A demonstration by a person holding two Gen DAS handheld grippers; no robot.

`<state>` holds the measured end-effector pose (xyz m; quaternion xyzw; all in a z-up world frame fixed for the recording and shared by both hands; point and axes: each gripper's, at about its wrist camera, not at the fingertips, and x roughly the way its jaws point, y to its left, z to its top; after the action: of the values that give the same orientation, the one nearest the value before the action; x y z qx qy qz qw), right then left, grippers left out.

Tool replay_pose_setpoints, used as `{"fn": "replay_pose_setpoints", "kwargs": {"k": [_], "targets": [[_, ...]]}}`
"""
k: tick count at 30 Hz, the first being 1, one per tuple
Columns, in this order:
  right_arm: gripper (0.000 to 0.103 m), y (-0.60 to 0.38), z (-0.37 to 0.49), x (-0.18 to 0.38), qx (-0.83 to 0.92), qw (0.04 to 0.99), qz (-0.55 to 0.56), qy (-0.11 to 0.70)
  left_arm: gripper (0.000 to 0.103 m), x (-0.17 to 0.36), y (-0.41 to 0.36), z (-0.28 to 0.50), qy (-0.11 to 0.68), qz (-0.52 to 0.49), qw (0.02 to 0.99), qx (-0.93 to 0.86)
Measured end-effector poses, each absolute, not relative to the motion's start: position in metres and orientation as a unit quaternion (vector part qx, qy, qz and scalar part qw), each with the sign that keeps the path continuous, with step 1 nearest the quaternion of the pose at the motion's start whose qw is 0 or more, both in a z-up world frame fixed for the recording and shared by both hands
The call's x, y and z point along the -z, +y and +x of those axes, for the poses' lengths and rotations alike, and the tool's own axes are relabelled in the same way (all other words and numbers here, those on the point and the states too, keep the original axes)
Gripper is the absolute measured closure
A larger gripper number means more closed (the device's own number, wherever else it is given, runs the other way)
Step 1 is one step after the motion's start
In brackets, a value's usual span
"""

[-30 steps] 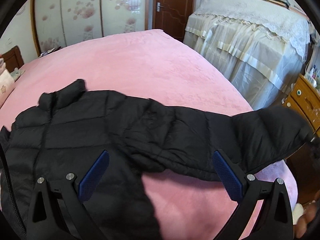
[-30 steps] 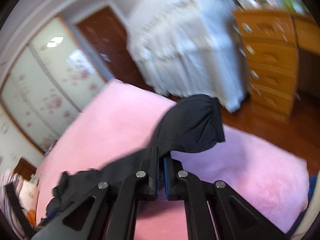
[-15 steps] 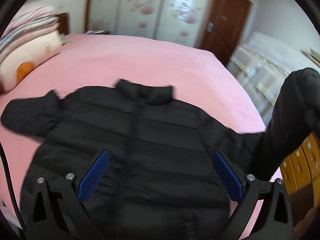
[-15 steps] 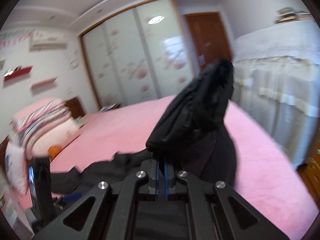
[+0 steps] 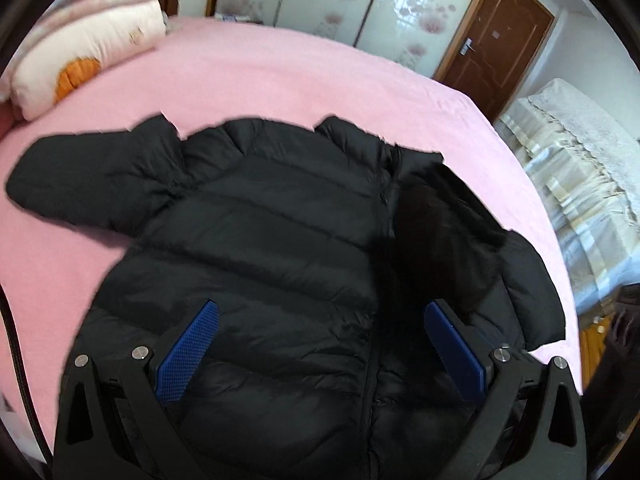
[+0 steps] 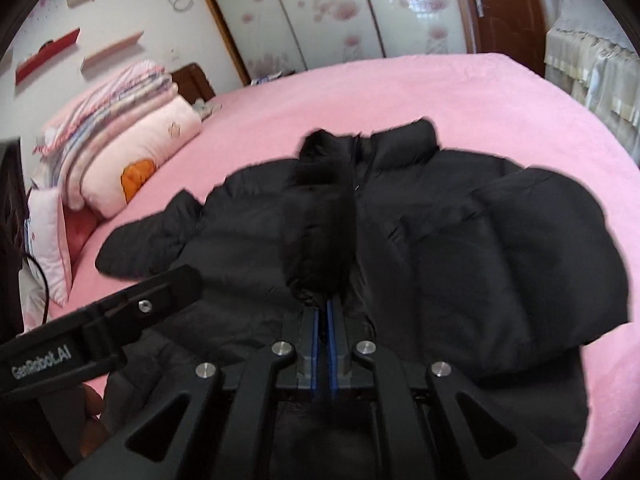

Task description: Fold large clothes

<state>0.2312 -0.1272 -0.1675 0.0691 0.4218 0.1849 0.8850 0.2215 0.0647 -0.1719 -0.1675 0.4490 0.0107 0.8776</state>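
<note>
A black puffer jacket (image 5: 272,248) lies spread front-up on the pink bed (image 5: 300,80), collar toward the far side; it also shows in the right wrist view (image 6: 460,248). My right gripper (image 6: 323,308) is shut on the jacket's right sleeve (image 6: 320,220) and holds it over the jacket's chest, along the zipper. The same sleeve (image 5: 440,232) shows blurred in the left wrist view. My left gripper (image 5: 320,344) is open and empty above the jacket's lower front. The other sleeve (image 5: 80,172) lies stretched out to the left.
Folded quilts and a pillow (image 6: 120,136) are stacked at the bed's head on the left. A lace-covered piece of furniture (image 5: 580,168) stands right of the bed, a wooden door (image 5: 492,40) and wardrobe doors (image 5: 320,0) behind. The left gripper's body (image 6: 100,332) shows at lower left.
My right gripper has swung the sleeve from out over the bed's right edge inward across the jacket's front. My left gripper's view has shifted over the jacket body, staying open.
</note>
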Motion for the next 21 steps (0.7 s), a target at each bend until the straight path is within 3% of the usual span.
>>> {"fn": "replay_pose_setpoints", "kwargs": {"k": [10, 13, 16, 21], "targets": [[0.094, -0.116, 0.230, 0.186, -0.193, 0.860, 0.064, 0.468, 0.001, 0.201, 0.062, 0.248, 0.475, -0.234, 0.847, 0.057], [0.087, -0.124, 0.225, 0.186, -0.188, 0.856, 0.073, 0.476, 0.001, 0.208, 0.061, 0.251, 0.482, -0.241, 0.840, 0.059], [0.070, -0.129, 0.218, 0.186, -0.177, 0.857, 0.063, 0.479, 0.001, 0.212, 0.064, 0.251, 0.489, -0.253, 0.833, 0.062], [0.068, -0.136, 0.196, 0.179, -0.168, 0.867, 0.021, 0.469, 0.001, 0.218, 0.062, 0.255, 0.497, -0.255, 0.827, 0.067]]}}
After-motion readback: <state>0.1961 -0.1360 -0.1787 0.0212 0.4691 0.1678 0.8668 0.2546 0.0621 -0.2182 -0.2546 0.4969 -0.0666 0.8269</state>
